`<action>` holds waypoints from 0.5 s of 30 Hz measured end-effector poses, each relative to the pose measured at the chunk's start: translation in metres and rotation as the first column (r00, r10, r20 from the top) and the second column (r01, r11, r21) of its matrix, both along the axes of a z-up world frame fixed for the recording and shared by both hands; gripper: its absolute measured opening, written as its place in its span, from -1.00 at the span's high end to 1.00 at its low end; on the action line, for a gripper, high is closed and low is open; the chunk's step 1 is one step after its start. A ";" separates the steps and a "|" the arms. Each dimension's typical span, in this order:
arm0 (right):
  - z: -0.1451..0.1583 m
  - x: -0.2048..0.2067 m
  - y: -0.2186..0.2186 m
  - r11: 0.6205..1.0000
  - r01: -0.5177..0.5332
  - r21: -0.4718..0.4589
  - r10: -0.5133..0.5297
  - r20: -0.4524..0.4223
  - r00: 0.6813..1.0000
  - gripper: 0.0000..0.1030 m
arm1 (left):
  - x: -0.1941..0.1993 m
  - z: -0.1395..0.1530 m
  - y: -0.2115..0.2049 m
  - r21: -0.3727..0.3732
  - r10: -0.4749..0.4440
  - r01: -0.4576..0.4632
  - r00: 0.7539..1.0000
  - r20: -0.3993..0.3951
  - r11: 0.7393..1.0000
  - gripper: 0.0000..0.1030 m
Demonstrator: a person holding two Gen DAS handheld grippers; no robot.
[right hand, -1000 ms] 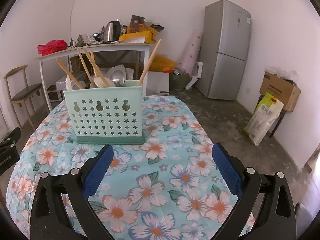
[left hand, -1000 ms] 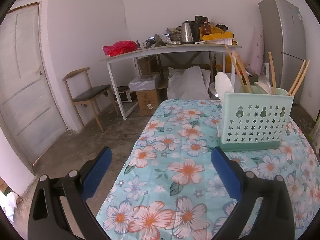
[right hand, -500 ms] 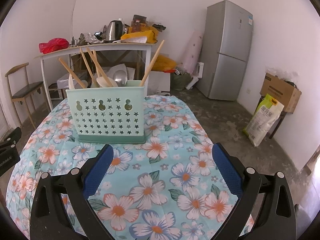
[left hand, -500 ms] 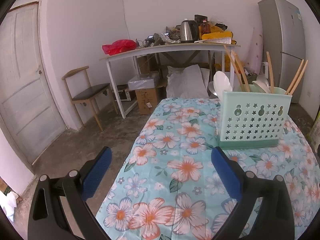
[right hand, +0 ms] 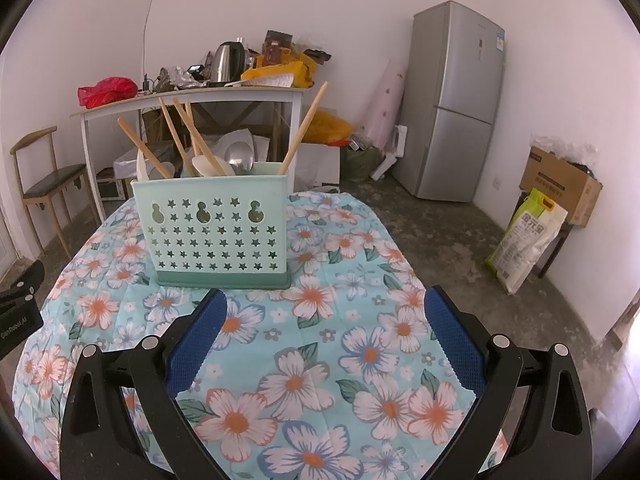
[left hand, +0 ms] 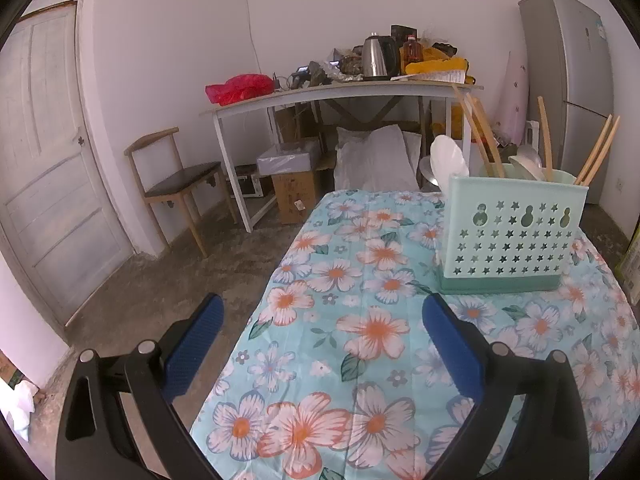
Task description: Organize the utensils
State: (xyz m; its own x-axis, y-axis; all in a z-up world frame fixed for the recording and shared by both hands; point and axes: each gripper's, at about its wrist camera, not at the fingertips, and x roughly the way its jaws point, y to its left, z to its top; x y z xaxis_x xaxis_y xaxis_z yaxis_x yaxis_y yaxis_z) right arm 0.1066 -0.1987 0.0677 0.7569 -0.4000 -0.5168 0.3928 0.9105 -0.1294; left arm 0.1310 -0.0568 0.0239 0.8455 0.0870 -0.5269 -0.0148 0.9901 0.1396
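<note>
The utensil holder [right hand: 211, 232] stands upright on the bench [right hand: 360, 280], toward its far side. In the holder stand chopsticks [right hand: 304, 130] and spoons [right hand: 208, 166], leaning outward. Behind the holder a side table [right hand: 192, 98] carries a kettle [right hand: 227, 62]. A chair [right hand: 44, 184] stands left of the holder, a fridge [right hand: 454, 104] behind it to the right.

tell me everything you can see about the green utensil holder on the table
The utensil holder is a pale mint green box, plastic by its look, on a darker green base. Its front wall is pierced with stars and three gourd-shaped holes. It stands upright on the floral tablecloth, holding wooden chopsticks, a white spoon and a metal spoon. Neither gripper touches it.
</note>
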 end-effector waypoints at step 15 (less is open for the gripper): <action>0.000 0.001 0.000 1.000 -0.001 -0.001 0.001 -0.003 1.000 -0.84 | 0.004 -0.004 0.001 0.007 0.001 -0.001 1.000 -0.007 1.000 -0.89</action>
